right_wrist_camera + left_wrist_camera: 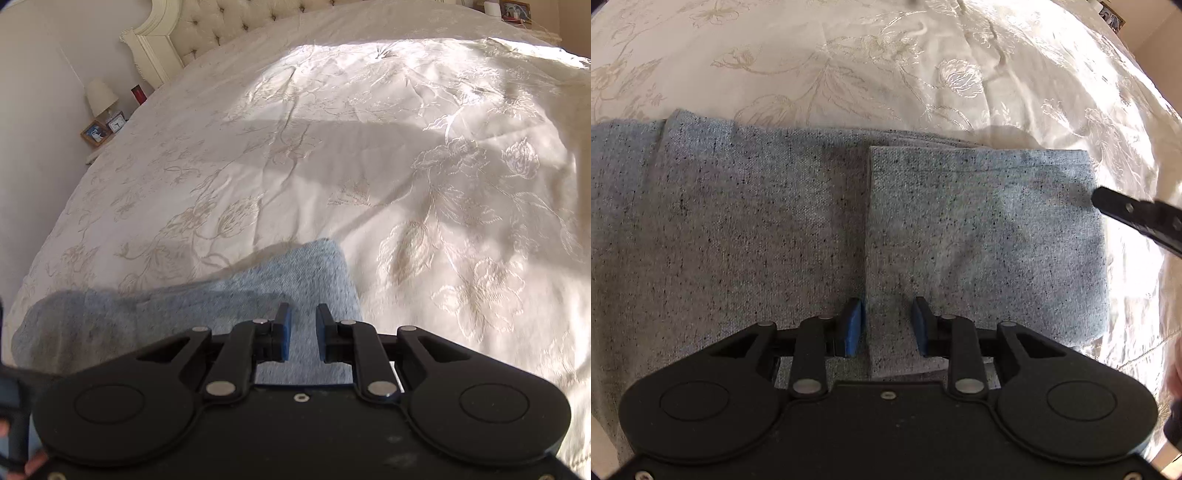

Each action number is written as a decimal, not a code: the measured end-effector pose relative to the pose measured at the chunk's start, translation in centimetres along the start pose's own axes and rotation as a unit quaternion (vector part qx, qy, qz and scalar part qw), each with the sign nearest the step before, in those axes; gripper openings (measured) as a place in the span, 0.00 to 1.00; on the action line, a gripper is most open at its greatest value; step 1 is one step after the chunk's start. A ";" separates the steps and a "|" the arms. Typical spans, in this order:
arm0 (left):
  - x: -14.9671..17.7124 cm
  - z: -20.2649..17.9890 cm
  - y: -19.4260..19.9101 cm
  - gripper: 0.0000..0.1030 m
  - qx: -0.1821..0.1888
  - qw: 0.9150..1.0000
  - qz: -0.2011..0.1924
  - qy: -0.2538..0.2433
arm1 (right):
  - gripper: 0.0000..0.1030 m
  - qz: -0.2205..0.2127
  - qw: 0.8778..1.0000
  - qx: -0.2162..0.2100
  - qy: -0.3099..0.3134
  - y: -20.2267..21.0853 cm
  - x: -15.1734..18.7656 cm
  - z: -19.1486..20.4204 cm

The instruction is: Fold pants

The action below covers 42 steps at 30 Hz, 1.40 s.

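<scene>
- bedspread (332, 155): cream, floral, pants lie flat on it.
- pants (775, 229): grey-blue, folded; top flap's edge runs up from between left fingers.
- left gripper (886, 326): released, low over the flap edge, grasping nothing.
- right gripper (303, 334): released, above the pants' corner, empty.

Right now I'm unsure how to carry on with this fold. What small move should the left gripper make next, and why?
Probably ease the left gripper down and close on the folded flap's edge. Its jaws are open and empty, straddling that edge over the pants. The right gripper is open too, holding nothing, above the pants' end on the bedspread.
</scene>
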<state>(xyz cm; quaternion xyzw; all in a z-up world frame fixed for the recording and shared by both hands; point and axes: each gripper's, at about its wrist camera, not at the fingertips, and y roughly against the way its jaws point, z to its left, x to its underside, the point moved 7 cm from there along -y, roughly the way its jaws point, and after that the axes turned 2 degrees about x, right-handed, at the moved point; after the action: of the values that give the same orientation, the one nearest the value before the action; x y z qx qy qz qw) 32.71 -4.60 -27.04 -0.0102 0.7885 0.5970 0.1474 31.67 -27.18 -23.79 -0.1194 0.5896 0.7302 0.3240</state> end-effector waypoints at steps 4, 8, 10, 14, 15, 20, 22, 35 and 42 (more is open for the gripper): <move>0.2 -0.1 0.2 0.37 -0.004 1.000 -0.002 -0.006 | 0.15 0.043 0.999 0.021 -0.019 -4.8 -1.4 -1.4; 0.2 -0.3 0.7 0.37 -0.009 1.000 -0.003 -0.014 | 0.09 0.080 0.996 0.033 -0.015 -7.1 -1.2 -2.3; 0.4 -0.3 1.6 0.37 -0.011 1.000 -0.009 -0.017 | 0.17 0.068 0.997 0.033 -0.009 -5.9 -1.3 -2.0; 1.7 0.5 3.7 0.37 -0.029 0.999 -0.025 -0.031 | 0.17 0.033 0.999 0.017 -0.008 -1.6 -0.4 -1.2; 2.2 0.7 4.2 0.37 -0.033 0.998 -0.028 -0.034 | 0.18 0.029 0.999 0.012 -0.008 -0.6 0.3 -0.9; 4.3 2.7 6.7 0.37 -0.063 0.996 -0.040 -0.039 | 0.18 0.057 0.998 0.021 0.004 0.7 5.1 -0.2; 4.7 4.3 7.7 0.37 -0.076 0.996 -0.046 -0.026 | 0.17 0.076 0.997 0.032 0.002 -0.4 6.6 -0.3; 3.9 22.7 13.5 0.37 -0.161 0.973 -0.091 0.141 | 0.23 0.040 0.997 0.021 0.059 1.1 6.6 8.0; 3.0 29.9 15.3 0.37 -0.152 0.967 -0.104 0.177 | 0.23 0.049 0.996 0.000 0.068 0.8 7.6 14.2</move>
<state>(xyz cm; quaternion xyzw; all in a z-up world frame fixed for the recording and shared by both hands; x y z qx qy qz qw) 33.46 28.51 -20.75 -0.2196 0.6969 0.6798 0.0633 28.29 -11.40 -23.45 -0.1403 0.6153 0.7353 0.2471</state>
